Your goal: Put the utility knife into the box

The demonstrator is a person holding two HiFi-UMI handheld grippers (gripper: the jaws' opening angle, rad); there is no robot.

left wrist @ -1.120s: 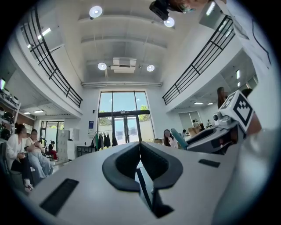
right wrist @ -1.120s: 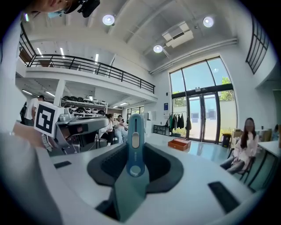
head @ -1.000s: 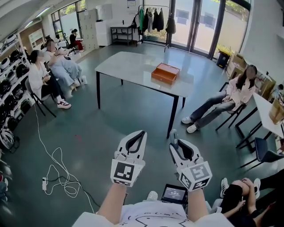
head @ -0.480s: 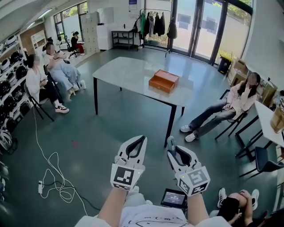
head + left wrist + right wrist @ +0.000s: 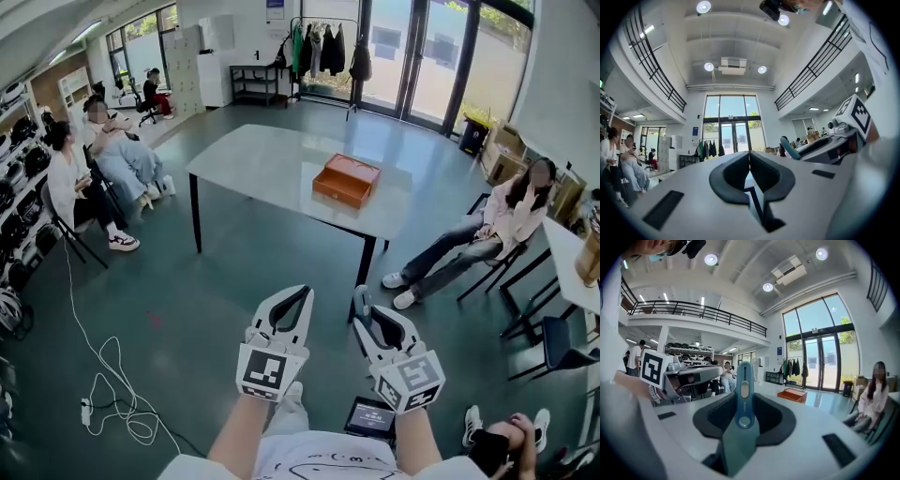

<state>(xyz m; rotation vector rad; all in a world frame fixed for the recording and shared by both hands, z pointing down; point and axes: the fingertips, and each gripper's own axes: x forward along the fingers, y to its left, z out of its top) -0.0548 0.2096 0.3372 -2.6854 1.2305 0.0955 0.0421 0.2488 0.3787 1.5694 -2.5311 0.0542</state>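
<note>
An orange box (image 5: 346,180) lies on the far right part of a grey table (image 5: 253,155) some way ahead of me; the right gripper view shows this box (image 5: 792,394) small and distant. My right gripper (image 5: 365,307) is shut on a teal utility knife (image 5: 742,401), which stands upright between its jaws and pokes out past the tips (image 5: 361,298). My left gripper (image 5: 301,294) hangs beside it at the same height, its jaws closed tip to tip (image 5: 750,153) with nothing between them. Both are held in mid-air over the floor, short of the table.
Several people sit on chairs at the left (image 5: 112,159), and one sits at the right of the table (image 5: 506,220). A white cable (image 5: 112,375) coils on the floor at the left. A small screen (image 5: 367,415) lies by my feet. A second table (image 5: 572,248) stands at the right edge.
The table and box have drawn nearer and sit lower in the head view. Both grippers keep the same pose side by side, the knife still held in the right one.
</note>
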